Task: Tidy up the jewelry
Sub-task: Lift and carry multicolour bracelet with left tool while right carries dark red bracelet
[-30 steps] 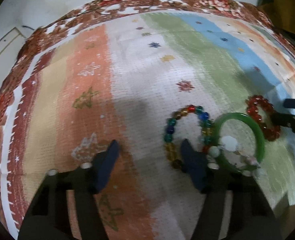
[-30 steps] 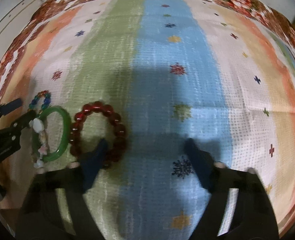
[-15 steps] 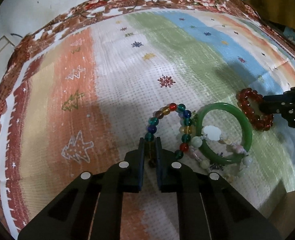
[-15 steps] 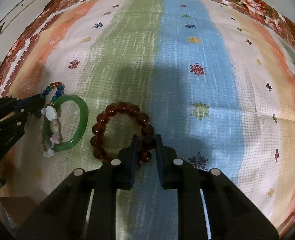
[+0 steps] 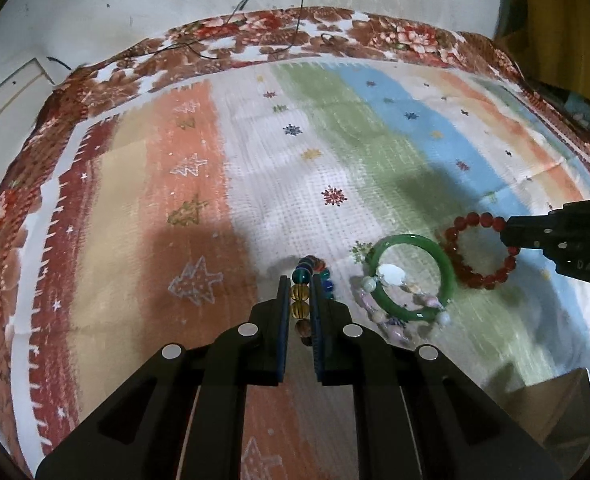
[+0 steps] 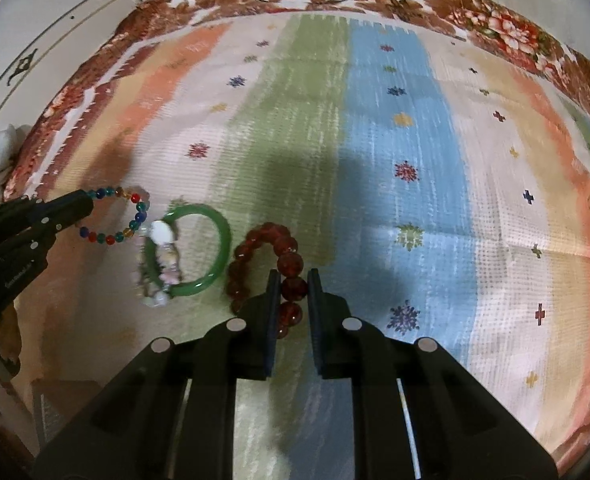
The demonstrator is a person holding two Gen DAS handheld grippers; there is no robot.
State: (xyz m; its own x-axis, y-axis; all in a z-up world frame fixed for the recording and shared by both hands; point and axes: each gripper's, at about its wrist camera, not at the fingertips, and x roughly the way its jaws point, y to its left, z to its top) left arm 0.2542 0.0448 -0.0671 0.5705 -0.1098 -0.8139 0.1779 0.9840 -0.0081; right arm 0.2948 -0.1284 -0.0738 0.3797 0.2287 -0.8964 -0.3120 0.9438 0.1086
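- The left gripper [image 5: 297, 285], wide apart a second ago, now pinches the multicoloured bead bracelet [image 6: 116, 216], lifting it.
- The right gripper [image 6: 293, 280] has likewise clamped the red bead bracelet [image 6: 261, 264].
- The green bangle [image 5: 415, 276] lies unmoved on the striped cloth [image 5: 335, 152].

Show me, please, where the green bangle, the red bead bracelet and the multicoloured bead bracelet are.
green bangle [image 6: 223, 240]: right wrist view, its right rim.
red bead bracelet [image 6: 291, 262]: right wrist view, bead above the fingertips.
multicoloured bead bracelet [image 5: 299, 292]: left wrist view, yellow bead between the fingers.

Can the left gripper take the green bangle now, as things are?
Probably not yet. The left gripper is shut on the multicolored bead bracelet, so its fingers are occupied. The green bangle lies uncovered just beside it, with a pale beaded strand draped over it.
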